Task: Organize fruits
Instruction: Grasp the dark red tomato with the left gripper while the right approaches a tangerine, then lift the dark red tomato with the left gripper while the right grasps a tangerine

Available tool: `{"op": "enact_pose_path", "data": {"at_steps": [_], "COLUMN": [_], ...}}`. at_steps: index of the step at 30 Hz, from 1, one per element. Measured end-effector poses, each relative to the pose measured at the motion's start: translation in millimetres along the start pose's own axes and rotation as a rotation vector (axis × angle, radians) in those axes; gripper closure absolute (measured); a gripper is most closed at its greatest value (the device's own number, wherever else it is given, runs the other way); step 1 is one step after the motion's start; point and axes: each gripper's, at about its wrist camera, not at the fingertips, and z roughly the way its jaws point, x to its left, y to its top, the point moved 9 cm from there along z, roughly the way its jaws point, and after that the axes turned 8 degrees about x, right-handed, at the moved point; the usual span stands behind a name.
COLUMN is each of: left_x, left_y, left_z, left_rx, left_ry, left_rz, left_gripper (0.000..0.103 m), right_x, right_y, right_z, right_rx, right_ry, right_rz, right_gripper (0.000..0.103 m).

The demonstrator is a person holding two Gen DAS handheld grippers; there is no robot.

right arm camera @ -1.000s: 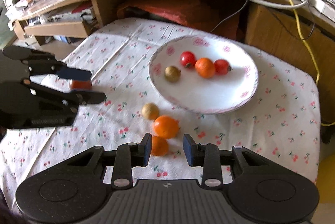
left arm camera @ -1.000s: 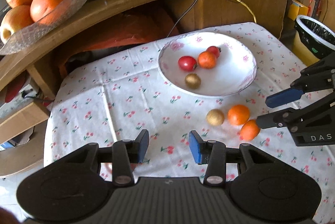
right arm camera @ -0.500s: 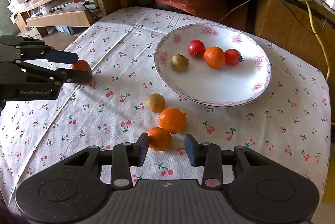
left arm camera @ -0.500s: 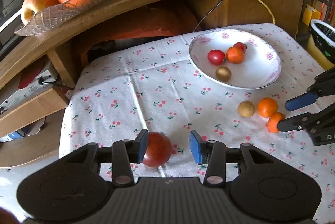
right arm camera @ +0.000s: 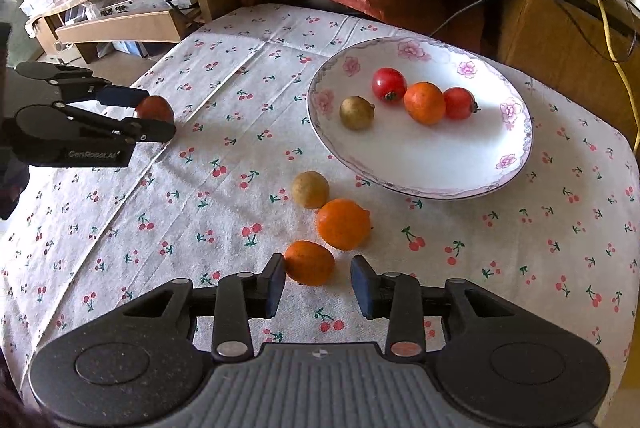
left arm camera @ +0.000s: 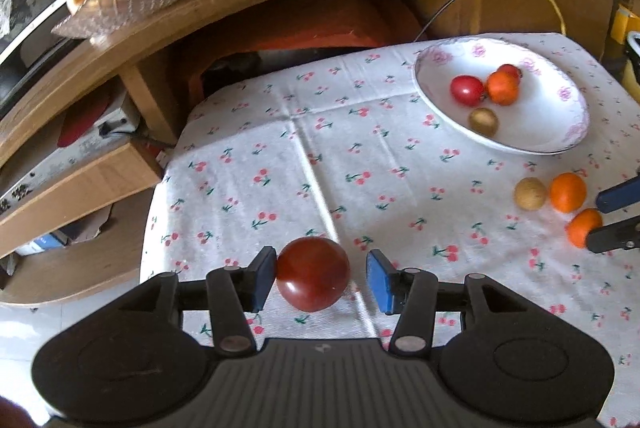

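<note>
- Left gripper (left arm camera: 322, 278) fingers spread: dark red round tomato (left arm camera: 313, 273) between them, touching left pad, left of white floral plate (left arm camera: 560, 132).
- Right gripper (right arm camera: 318, 286) fingers spread: small orange citrus (right arm camera: 309, 262) between them, near side of plate.

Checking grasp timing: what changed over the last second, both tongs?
The left tongs advanced until the red tomato sat between the open fingers. The right tongs closed in on the near orange fruit, also open. Nothing gripped yet. The plate and other fruits stayed put.
</note>
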Motion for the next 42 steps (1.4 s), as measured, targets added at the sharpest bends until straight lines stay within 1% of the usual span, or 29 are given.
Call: {"op": "enact_pose_path", "data": {"at_steps": [8, 9, 10, 11, 13, 16, 19, 22, 27, 30, 34, 37, 42], "left_x": [13.7, 15.2, 16.4, 17.4, 17.6, 12.1, -3.0, -25.8, -79.5, -101.4, -117.0, -121.6, -121.4], "left_y": [-2.6, -2.2, -1.8, -1.0, -0.1, -0.4, -0.5, 0.4, -2.8, -6.9, -15.4, -17.3, -18.9], "left_z": [14.8, 15.1, 15.2, 15.3, 14.7, 13.0, 8.0, -1.0, -19.2, -24.7, -23.1, -22.0, -21.9], "left_rx": [0.019, 0.015, 0.014, 0.013, 0.014, 0.019, 0.017, 0.012, 0.007, 0.014, 0.038, 0.039, 0.039], "left_ry": [0.029, 0.023, 0.024, 0.03, 0.03, 0.006, -0.024, -0.085, -0.176, -0.208, -0.223, -0.21, -0.215], "left_rz": [-0.042, -0.054, -0.063, -0.066, -0.07, -0.061, -0.025, 0.005, 0.121, 0.173, 0.217, 0.241, 0.243], "left_gripper": [0.049, 0.05, 0.053, 0.056, 0.056, 0.056, 0.057, 0.057, 0.057, 0.057, 0.057, 0.056, 0.056], "right_x": [3.4, 3.6, 4.2, 4.9, 6.2, 5.9, 3.2, -0.7, -5.9, -8.2, -8.1, -5.1, -4.4], "right_y": [-1.3, -1.1, -1.1, -1.1, -0.9, -2.4, -4.7, -8.0, -14.7, -18.5, -22.5, -19.7, -15.0], "right_z": [3.9, 4.5, 4.8, 4.8, 4.1, 3.7, 1.3, -3.0, -10.3, -13.9, -11.5, -8.9, -5.4], "right_rx": [0.014, 0.017, 0.019, 0.02, 0.023, 0.028, 0.031, 0.027, 0.023, 0.027, 0.043, 0.038, 0.033], "right_ry": [0.01, 0.012, 0.016, 0.024, 0.027, 0.028, 0.014, 0.013, -0.006, -0.018, -0.025, -0.036, -0.022], "right_rz": [0.0, -0.001, -0.002, 0.0, -0.001, -0.004, -0.01, -0.003, 0.001, 0.004, 0.009, -0.004, 0.0], "right_gripper": [0.073, 0.074, 0.076, 0.082, 0.082, 0.082, 0.082, 0.083, 0.083, 0.083, 0.082, 0.082, 0.079]}}
